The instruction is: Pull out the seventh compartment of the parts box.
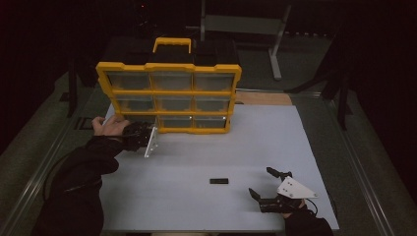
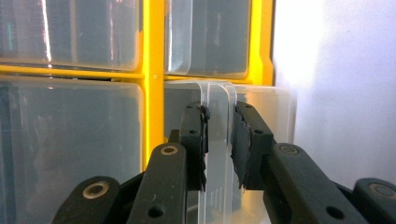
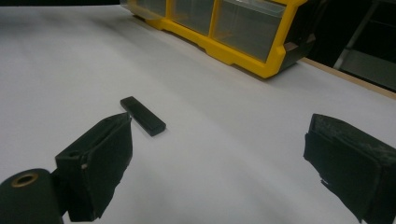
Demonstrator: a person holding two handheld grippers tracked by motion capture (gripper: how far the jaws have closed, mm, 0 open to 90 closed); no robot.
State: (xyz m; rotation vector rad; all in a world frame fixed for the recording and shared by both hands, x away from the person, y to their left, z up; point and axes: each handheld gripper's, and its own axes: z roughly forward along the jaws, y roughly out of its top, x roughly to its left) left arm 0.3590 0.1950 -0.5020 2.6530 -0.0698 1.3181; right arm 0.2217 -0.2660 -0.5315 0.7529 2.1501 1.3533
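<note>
A yellow organizer [image 1: 169,93] with several clear drawers stands upright at the back of the white table [image 1: 206,152]. My left gripper [image 1: 143,132] is at its bottom-left drawer [image 1: 140,119]. In the left gripper view the left gripper [image 2: 218,140] is shut on that drawer's clear front tab [image 2: 217,112], a pad on each side, beside the yellow frame [image 2: 153,70]. My right gripper [image 1: 261,182] rests open near the table's front right. A small flat black bar [image 1: 219,181] lies to its left. In the right gripper view the black bar [image 3: 142,115] lies just beyond the left finger of the right gripper [image 3: 224,144].
A metal stand [image 1: 275,44] is behind the table in the dark. A wooden strip [image 1: 263,98] shows at the table's back right edge. In the right gripper view the organizer's lower corner [image 3: 243,60] sits far ahead.
</note>
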